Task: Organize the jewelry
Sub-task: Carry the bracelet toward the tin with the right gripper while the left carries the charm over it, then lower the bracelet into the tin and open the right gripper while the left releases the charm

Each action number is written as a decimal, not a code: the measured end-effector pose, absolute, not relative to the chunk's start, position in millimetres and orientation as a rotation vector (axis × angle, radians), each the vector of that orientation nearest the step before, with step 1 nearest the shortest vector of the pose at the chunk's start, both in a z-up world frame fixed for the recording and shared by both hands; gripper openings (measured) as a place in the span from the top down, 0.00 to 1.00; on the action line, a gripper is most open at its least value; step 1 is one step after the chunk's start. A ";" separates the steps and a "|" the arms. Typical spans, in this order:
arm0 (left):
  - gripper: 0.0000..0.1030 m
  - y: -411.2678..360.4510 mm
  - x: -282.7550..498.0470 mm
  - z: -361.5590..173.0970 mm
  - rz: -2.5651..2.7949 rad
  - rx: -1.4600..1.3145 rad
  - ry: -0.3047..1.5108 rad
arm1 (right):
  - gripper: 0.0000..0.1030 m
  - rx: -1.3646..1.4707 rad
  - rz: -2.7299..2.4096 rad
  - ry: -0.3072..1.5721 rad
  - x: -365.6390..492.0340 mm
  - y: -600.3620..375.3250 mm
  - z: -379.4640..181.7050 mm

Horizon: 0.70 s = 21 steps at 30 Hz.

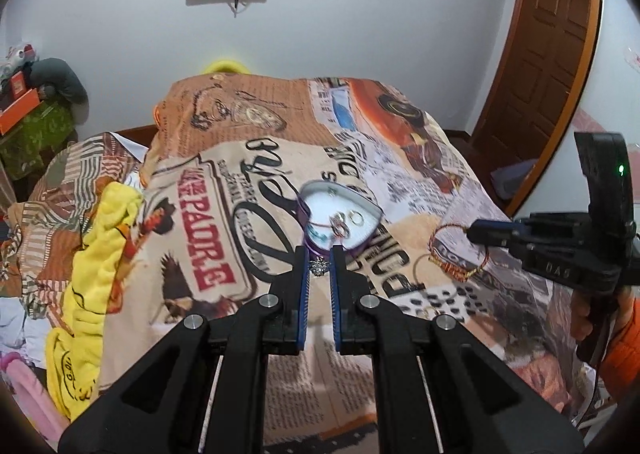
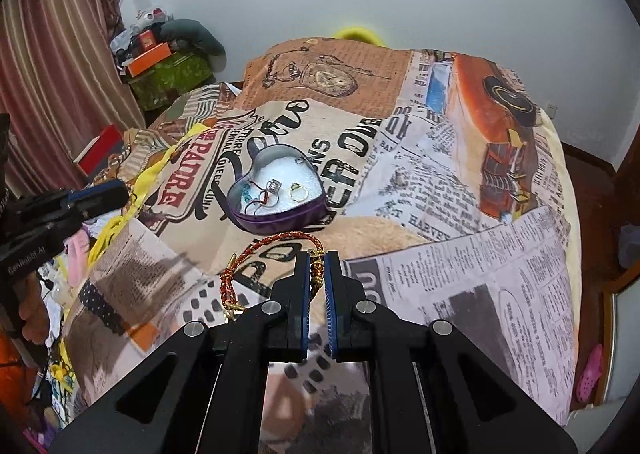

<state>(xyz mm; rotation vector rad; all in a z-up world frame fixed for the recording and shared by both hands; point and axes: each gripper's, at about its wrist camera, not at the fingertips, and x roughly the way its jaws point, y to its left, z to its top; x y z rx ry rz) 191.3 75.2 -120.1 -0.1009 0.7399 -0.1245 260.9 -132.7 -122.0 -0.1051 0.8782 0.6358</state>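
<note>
Both tongs are nearly closed: the left gripper (image 1: 320,268) pinches a tiny, light, slippery silver ring (image 1: 319,266) just short of the heart-shaped tin (image 2: 276,189), while the right gripper (image 2: 317,274) nips the limp braided bracelet (image 2: 256,258) by its stiffer gold clasp

Purple heart tin (image 2: 280,219), red-gold bracelet (image 2: 256,254), newsprint-patterned blanket (image 2: 460,213)

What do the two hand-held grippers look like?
Both the left hand-held gripper and right hand-held gripper are matte black, angular linkages with silver round pivot pins and blue ribbed finger pads. The right one shows a green light and embossed lettering; an orange sleeve is behind it.
</note>
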 end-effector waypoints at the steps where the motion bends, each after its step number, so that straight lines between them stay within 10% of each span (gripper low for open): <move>1: 0.92 77.3 193.2 -119.4 -0.121 -0.103 0.737 | 0.94 -0.104 0.638 0.880 263.2 -130.1 -122.9; 21: 0.92 91.8 246.9 -126.6 -0.130 -0.131 0.725 | 0.94 -0.131 0.663 0.875 309.6 -90.3 -127.4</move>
